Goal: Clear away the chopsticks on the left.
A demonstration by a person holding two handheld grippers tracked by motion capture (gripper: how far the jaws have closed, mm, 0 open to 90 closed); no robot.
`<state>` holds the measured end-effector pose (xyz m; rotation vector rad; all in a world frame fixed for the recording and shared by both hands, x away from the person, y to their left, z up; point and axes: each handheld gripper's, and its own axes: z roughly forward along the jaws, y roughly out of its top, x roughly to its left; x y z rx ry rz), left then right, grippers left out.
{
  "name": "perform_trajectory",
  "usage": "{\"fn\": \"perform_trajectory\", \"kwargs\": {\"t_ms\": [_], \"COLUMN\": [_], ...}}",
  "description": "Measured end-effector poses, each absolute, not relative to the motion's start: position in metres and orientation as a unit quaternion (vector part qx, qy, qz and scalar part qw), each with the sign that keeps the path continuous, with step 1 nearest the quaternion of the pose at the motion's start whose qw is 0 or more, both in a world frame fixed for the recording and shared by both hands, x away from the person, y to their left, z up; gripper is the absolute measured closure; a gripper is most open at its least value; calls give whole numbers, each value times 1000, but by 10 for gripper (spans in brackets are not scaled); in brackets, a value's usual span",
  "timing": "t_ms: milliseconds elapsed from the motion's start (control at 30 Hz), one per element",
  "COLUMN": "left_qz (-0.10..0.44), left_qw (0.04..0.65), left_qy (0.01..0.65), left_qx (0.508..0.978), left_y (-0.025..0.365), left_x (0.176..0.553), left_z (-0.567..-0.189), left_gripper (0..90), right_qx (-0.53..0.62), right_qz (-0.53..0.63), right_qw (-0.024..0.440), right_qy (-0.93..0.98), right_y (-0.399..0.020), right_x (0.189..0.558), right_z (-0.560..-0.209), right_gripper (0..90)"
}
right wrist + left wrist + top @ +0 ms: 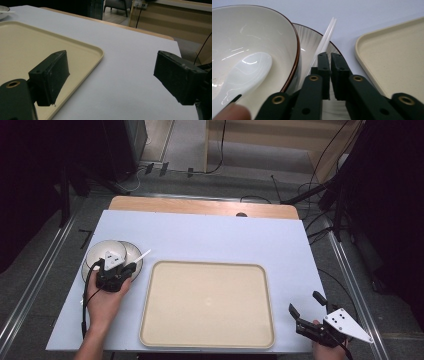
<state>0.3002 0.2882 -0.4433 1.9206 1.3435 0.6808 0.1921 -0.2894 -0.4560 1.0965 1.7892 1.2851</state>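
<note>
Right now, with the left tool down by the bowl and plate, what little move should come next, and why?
Probably lift the left tool slightly: its jaws look nearly shut around the white chopsticks lying on the plate beside the bowl, and the empty tray waits alongside. Whether the pads truly pinch them is hard to tell.

You are looking down on a counter (210, 237) covered with a pale lavender-white sheet; a strip of bare wood (200, 206) shows along its far edge. Around it the floor (50, 235) is grey, and metal rails (30, 292) run along both sides of the counter. Black cables (320, 180) trail over the floor at the far right (some lead off into the dark). Beyond, you can see a light wooden cabinet (280, 135) standing on a paler floor. Both upper corners of the room lie in deep shadow, while the counter itself is evenly lit.
</note>
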Motion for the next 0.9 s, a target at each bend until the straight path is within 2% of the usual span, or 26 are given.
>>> {"fn": "perform_trajectory", "kwargs": {"t_ms": [200, 300, 600, 700, 900], "left_qz": [264, 260, 232, 212, 202], "left_qw": [358, 369, 375, 367, 350], "left_qy": [511, 511, 511, 516, 524], "left_qx": [735, 731, 738, 745, 749], "left_y": [293, 298, 329, 340, 350], "left_x": [281, 273, 251, 248, 249], "left_z": [-427, -420, -403, -404, -411], "left_gripper": [770, 759, 758, 816, 827], "right_qx": [415, 412, 410, 410, 407], "right_qz": [489, 488, 488, 487, 484], "right_qw": [341, 344, 344, 342, 343], "right_qy": [688, 688, 690, 691, 695], "right_y": [-290, -291, -292, -291, -291], "right_x": [192, 191, 192, 193, 193], "right_z": [-455, -454, -455, -455, -456], "right_gripper": [130, 130, 130, 130, 130]}}
